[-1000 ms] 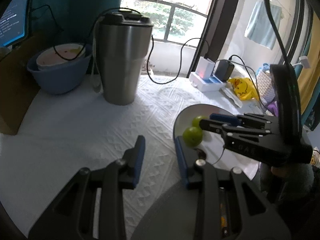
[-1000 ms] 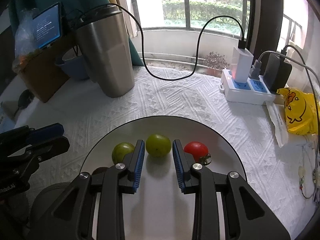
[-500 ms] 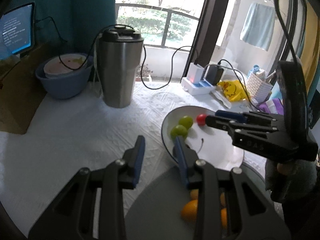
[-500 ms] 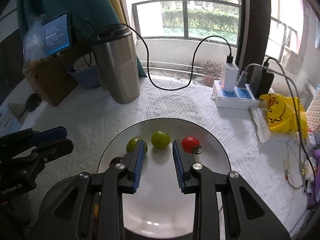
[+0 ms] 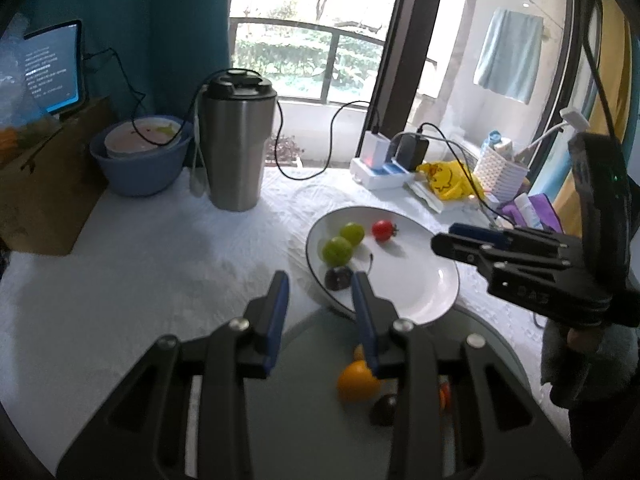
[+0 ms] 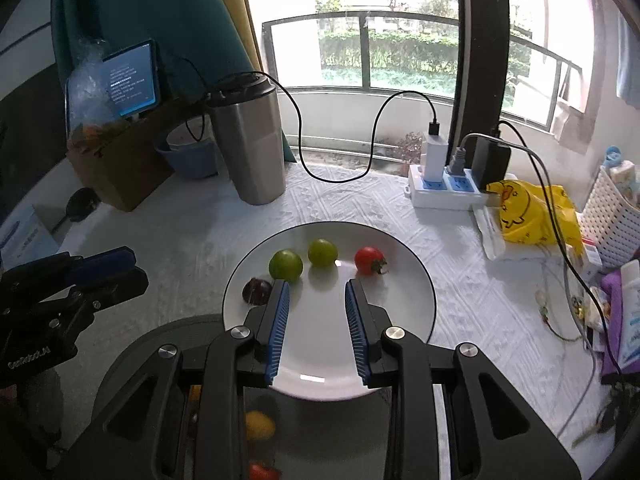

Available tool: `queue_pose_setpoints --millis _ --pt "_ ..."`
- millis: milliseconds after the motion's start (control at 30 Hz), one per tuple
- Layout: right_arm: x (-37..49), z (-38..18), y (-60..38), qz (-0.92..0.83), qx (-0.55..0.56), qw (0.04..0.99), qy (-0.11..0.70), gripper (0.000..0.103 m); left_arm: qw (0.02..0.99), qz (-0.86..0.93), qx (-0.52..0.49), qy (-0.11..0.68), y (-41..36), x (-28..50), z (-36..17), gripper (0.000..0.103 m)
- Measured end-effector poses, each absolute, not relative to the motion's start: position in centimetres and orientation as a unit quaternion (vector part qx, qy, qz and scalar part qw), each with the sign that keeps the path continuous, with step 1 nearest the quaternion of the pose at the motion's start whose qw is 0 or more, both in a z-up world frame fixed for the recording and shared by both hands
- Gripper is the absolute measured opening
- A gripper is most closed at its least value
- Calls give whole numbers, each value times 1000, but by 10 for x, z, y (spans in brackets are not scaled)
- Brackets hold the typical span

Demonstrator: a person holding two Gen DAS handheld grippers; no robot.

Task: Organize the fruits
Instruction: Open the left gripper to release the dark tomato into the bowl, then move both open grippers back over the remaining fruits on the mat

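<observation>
Hovering empty above the white plate [image 6: 420, 300], right tool [image 6: 316, 292] nearly pressed together; left tool [image 5: 318, 284] likewise, holding nothing; green fruits [image 6: 285, 265] and red tomato [image 6: 369, 260] plated; remaining fruit apparently awaits in grey dish [image 5: 304, 420] at tabletop's near edge.

**Pretty sure this is somebody's apartment**

Lived-in home corner by a balcony window [image 6: 384, 52]: towel [image 5: 508, 56] drying outside, steel tumbler [image 5: 238, 140], power strip [image 6: 444, 190] crammed with chargers, tablet [image 6: 132, 78] propped up, basket of toiletries [image 6: 612, 216], all on a cloth-covered bench [image 5: 140, 272].
</observation>
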State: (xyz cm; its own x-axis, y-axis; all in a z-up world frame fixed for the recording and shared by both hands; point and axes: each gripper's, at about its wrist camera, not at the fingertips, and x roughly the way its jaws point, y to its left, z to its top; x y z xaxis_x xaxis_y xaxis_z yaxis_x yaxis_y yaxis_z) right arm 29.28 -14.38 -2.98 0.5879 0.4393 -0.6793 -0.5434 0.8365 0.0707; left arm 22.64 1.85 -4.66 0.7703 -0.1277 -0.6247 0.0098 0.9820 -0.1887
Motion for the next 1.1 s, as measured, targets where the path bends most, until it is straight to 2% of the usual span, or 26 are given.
queue_pose_setpoints --millis 367,1100 --pt "260 -32 -164 277 -61 889 359 31 935 -34 -82 345 4 200 -50 39" --pt "211 -67 -175 297 -53 866 398 33 918 -48 -75 387 -26 165 -87 40"
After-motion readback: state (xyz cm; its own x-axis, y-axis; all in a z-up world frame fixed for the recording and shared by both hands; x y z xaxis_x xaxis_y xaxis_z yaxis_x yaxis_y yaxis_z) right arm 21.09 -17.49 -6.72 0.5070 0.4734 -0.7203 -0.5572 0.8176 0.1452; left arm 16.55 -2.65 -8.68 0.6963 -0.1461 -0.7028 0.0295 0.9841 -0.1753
